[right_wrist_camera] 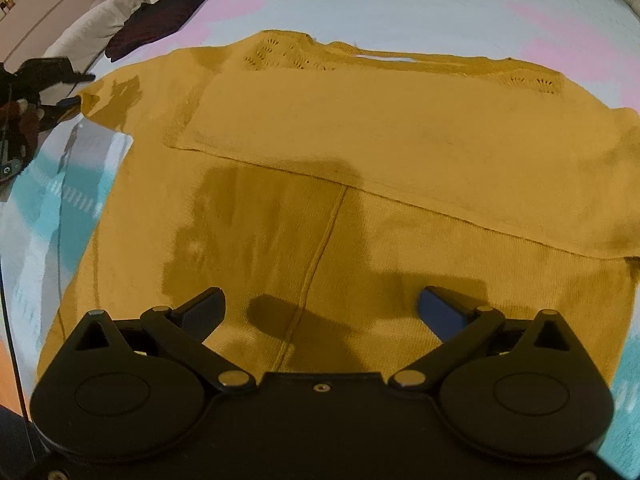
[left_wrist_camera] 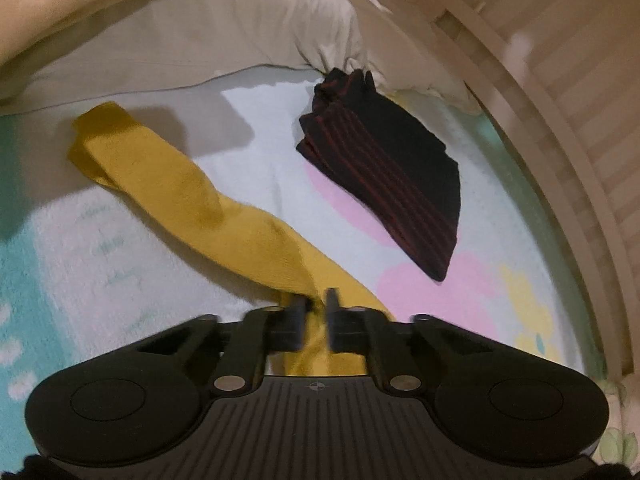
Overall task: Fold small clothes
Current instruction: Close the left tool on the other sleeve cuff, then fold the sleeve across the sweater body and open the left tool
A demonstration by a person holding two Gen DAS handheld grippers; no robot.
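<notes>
A mustard-yellow knit top [right_wrist_camera: 320, 152] lies spread on a bed covered with a pastel flower-print blanket [right_wrist_camera: 420, 12]. In the right wrist view its body fills the middle of the picture, with the upper part folded down across it in a broad band and the neckline at the far edge.

At the left of that view, the left claw [right_wrist_camera: 74, 100] sits at the tip of the top's sleeve, which reaches out to the left of the body. The left wrist view shows the grip up close: the left claw [left_wrist_camera: 318, 304] is closed on the sleeve [left_wrist_camera: 168, 176], yellow fabric pinched between its two fingers, and the rest of the sleeve runs away from it up and to the left across the blanket, its far end rumpled near a pale pillow [left_wrist_camera: 200, 32]. To the right of the sleeve, well apart from it, lies a folded dark garment with red stripes [left_wrist_camera: 384, 184], its far corner against the pillow. It may be a folded shirt, though motion blur makes that hard to confirm.

The right claw [right_wrist_camera: 322, 312] hovers over the lower part of the top with its fingers spread wide and nothing between them; the knit seam runs up the middle between the two fingers.
</notes>
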